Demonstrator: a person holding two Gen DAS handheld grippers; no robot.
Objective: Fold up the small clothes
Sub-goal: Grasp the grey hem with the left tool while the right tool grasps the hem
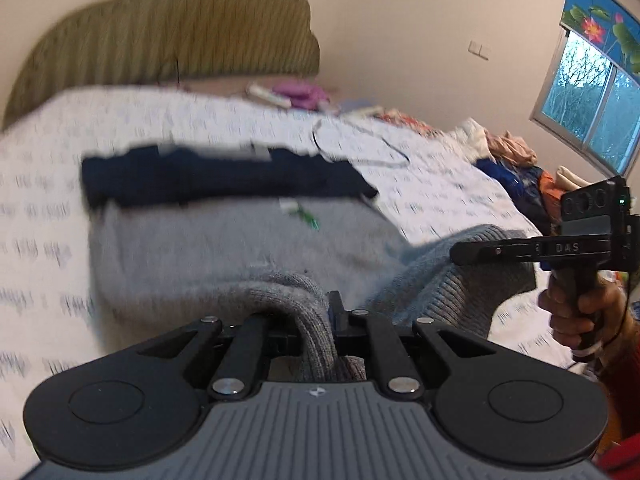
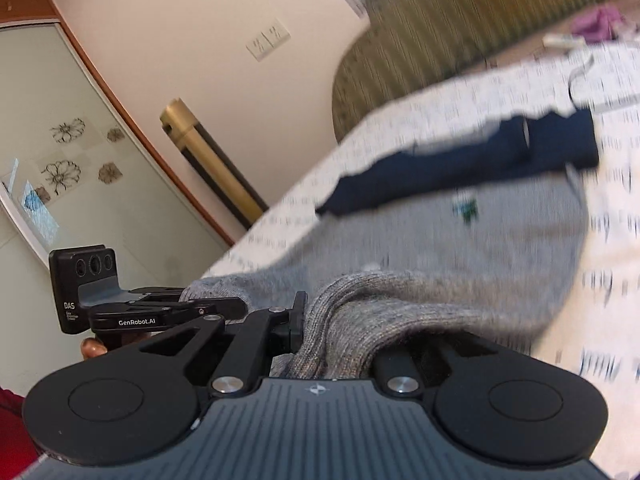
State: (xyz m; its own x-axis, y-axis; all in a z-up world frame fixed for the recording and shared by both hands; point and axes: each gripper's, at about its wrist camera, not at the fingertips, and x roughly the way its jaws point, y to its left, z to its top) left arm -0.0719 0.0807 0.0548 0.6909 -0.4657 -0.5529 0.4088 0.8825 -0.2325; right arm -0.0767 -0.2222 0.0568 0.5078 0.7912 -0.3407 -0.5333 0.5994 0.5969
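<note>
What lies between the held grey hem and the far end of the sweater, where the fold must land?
Nothing visible blocks it. Both grippers, left and right, grip the sweater hem. Only its own flat grey body lies ahead, up to the navy part at the far end.

Left gripper (image 1: 316, 320) clamping grey sweater (image 1: 240, 248)

left tongs (image 1: 320, 316) clamped on sweater (image 1: 240, 256); right tongs (image 2: 320, 320) likewise

- Soft daylight comes from the window (image 1: 592, 120); the room is evenly bright.
- Heavy motion blur smears the bed sheet (image 1: 40, 200) in both views.
- Fisheye bending curves the edges; corners darken.
</note>
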